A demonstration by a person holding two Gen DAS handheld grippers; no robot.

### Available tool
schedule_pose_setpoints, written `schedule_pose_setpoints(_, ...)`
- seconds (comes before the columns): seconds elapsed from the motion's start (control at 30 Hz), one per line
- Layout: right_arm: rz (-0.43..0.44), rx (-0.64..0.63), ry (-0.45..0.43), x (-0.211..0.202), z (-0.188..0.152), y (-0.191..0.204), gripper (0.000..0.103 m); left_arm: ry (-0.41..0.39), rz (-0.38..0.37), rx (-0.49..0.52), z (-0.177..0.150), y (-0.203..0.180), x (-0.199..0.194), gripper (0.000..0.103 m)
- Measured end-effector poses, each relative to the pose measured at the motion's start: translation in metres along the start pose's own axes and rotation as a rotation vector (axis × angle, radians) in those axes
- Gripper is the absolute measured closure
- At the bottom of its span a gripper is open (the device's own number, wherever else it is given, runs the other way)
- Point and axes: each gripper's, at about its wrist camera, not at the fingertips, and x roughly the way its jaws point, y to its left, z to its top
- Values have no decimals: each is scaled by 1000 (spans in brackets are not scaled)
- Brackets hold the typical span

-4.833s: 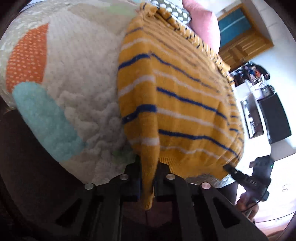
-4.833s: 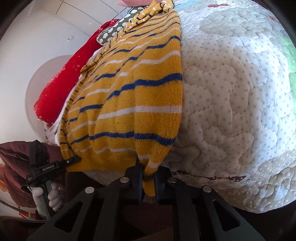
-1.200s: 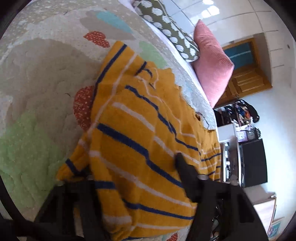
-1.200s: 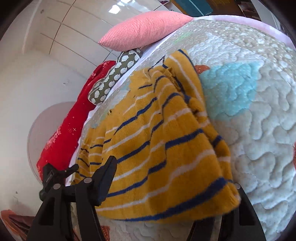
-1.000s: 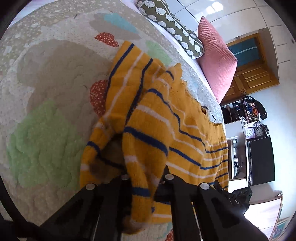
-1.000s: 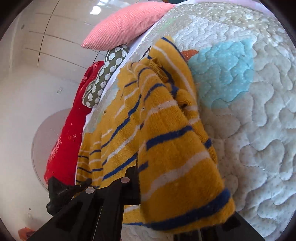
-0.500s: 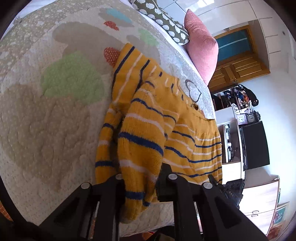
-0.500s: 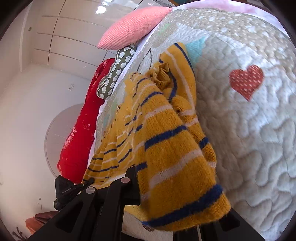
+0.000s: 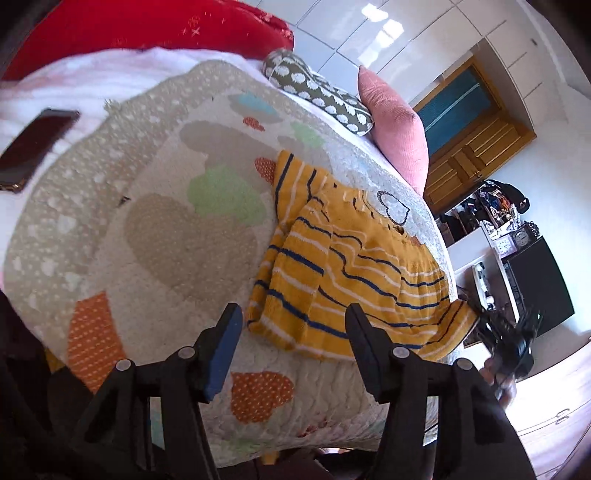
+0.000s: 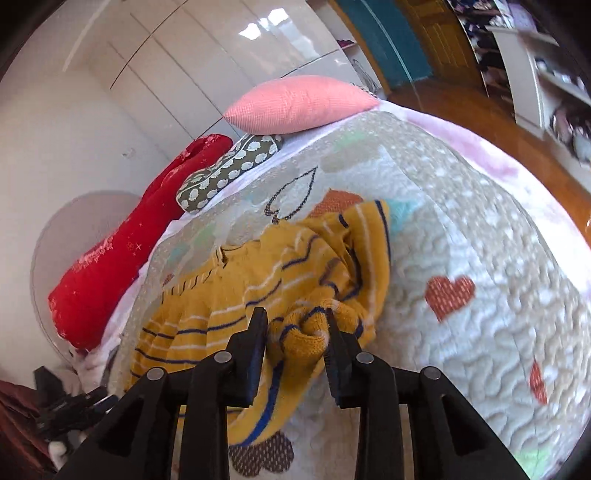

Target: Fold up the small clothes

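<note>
A mustard sweater with blue and white stripes [image 9: 354,266] lies on the quilted bedspread [image 9: 177,236], one sleeve folded over its body. My left gripper [image 9: 293,328] hovers just short of the sweater's near edge. Its jaws are opening and nothing is between them. In the right wrist view the sweater [image 10: 258,273] lies bunched. My right gripper [image 10: 295,328] has its jaws opening, with a loose bunch of the other sleeve [image 10: 303,332] between them, no longer pinched. The right gripper [image 9: 513,347] also shows blurred past the sweater's far hem.
A dark phone [image 9: 33,144] lies on the white sheet at the left. A pink pillow [image 9: 395,129], a patterned cushion [image 9: 317,96] and a red blanket [image 9: 147,26] line the head of the bed. The bed edge and wooden floor [image 10: 517,122] are on the right.
Both grippers have drawn back and up from the sweater. The left one has let go of its sleeve, which now lies folded on the body. The right jaws have parted around their sleeve.
</note>
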Motion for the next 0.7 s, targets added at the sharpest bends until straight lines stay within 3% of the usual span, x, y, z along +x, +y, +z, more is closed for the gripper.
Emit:
schedule_pose_setpoints(0.13, -187, -127, -95, 38, 27, 21, 62, -42, 54, 31, -4, 3, -19, 43)
schedule_pose_setpoints(0.3, -137, -81, -14, 77, 43, 16, 57, -43, 88, 71, -10, 7, -22, 43)
schedule_pose_setpoints(0.33, -127, -79, 47, 91, 43, 13, 58, -35, 78, 66, -12, 6, -20, 43)
schedule_pose_setpoints(0.37, -127, -76, 104, 104, 42, 10, 65, -26, 65, 53, -12, 5, -14, 43)
schedule_pose_setpoints(0.4, -126, -82, 145, 113, 41, 7, 93, -19, 51, 41, -12, 5, -12, 43)
schedule_pose_setpoints(0.43, -121, -93, 164, 115, 40, 5, 93, -15, 38, 35, -14, 4, -11, 43)
schedule_pose_setpoints(0.5, -121, -65, 120, 103, 41, -3, 94, -13, 29, 32, -15, 1, -10, 43)
schedule_pose_setpoints(0.63, -265, -70, 88, 93, 43, -16, 95, -5, 25, 9, -14, 5, -4, 43)
schedule_pose_setpoints(0.7, -289, -94, 94, 91, 43, -10, 85, -8, 12, -17, -16, 8, -5, 43)
